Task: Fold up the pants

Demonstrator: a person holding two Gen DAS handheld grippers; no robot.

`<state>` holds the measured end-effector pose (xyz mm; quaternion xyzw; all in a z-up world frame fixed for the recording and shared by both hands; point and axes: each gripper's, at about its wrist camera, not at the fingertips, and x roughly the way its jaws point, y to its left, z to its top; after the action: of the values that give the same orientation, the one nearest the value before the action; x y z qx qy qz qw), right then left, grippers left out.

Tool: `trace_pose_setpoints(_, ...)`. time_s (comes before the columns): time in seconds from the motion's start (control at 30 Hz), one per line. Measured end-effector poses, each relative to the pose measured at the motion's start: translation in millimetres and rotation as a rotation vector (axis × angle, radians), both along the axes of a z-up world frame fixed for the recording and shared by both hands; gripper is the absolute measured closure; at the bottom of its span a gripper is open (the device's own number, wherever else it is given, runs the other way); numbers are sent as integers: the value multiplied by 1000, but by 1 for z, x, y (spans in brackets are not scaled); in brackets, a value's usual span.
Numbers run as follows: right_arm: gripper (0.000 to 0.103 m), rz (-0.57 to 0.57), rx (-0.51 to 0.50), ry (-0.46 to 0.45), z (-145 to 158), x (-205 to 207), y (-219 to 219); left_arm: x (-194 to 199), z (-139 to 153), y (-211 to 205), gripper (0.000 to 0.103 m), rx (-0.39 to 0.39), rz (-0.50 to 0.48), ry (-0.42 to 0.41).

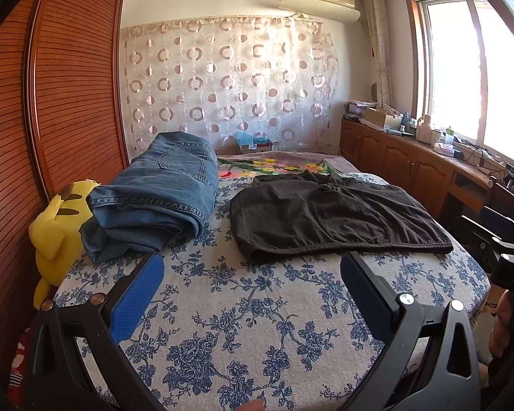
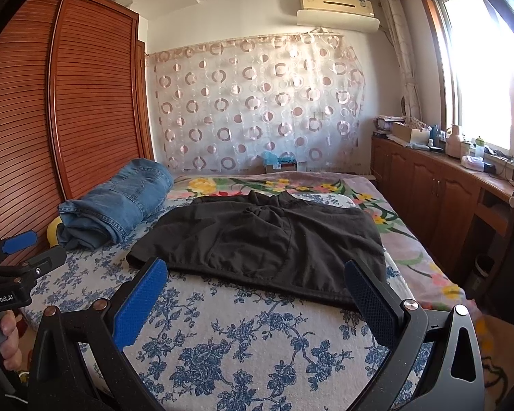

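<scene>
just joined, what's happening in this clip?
A person holds a gripper in each hand over a bed with a blue floral cover. The left gripper and right gripper are both open and hold nothing. A pair of dark grey pants lies spread flat in front of them, not yet gripped. A folded pair of blue denim jeans sits to the left, beside a yellow plush toy.

A bed point(image 1: 222, 342) with a blue flower cover stands between a brown wardrobe point(image 1: 68, 102) and low cabinets point(image 1: 394, 161) under a bright window point(image 1: 462, 68).
</scene>
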<state>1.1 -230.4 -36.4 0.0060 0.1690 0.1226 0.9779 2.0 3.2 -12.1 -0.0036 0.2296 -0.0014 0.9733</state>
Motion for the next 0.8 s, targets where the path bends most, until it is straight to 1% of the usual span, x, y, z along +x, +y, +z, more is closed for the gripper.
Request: trace_pose_setpoints(0.8,0,-10,3,12,-1,-2,-8,3,-4,-4,0,16,-6,0)
